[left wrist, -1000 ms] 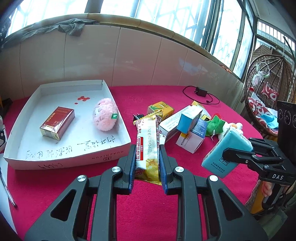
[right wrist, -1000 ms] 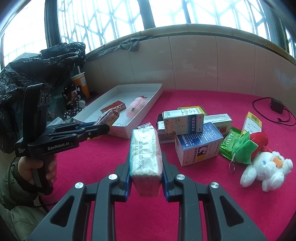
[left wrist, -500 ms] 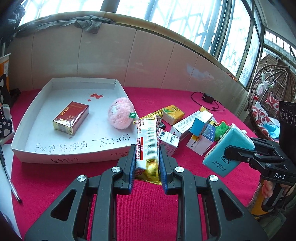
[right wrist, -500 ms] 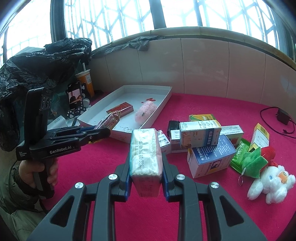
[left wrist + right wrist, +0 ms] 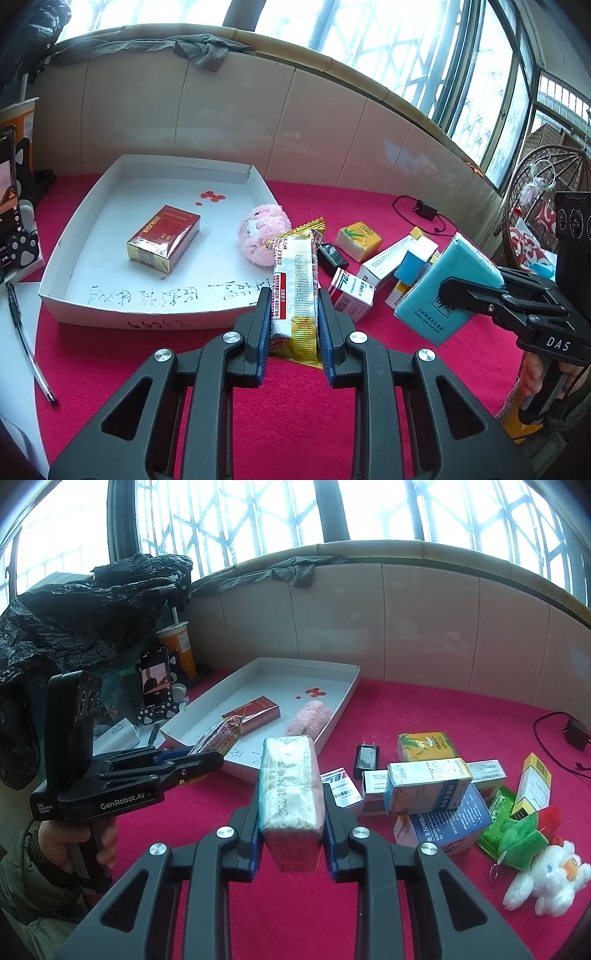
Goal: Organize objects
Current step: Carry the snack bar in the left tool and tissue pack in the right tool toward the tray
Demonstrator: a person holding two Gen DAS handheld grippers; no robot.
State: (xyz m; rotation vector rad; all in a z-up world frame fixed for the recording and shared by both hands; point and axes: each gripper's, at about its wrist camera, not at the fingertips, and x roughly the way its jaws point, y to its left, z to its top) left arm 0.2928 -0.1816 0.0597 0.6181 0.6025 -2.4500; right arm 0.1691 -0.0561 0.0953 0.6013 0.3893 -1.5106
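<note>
Left gripper (image 5: 291,317) jaws clenched on snack bar (image 5: 294,284), held above the counter (image 5: 295,398) at the near rim of the white tray (image 5: 66,254); tray holds red box (image 5: 163,238) and pink plush (image 5: 263,235); right gripper (image 5: 289,808) jaws clenched on tissue pack (image 5: 290,786), carton pile (image 5: 428,786) to its right.

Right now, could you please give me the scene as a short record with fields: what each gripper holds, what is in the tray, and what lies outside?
left gripper: shut on snack bar, held near the tray's front wall
right gripper: shut on tissue pack
white tray: holds red box and pink plush
outside on red cloth: medicine boxes, yellow box, white plush toy, black charger
</note>
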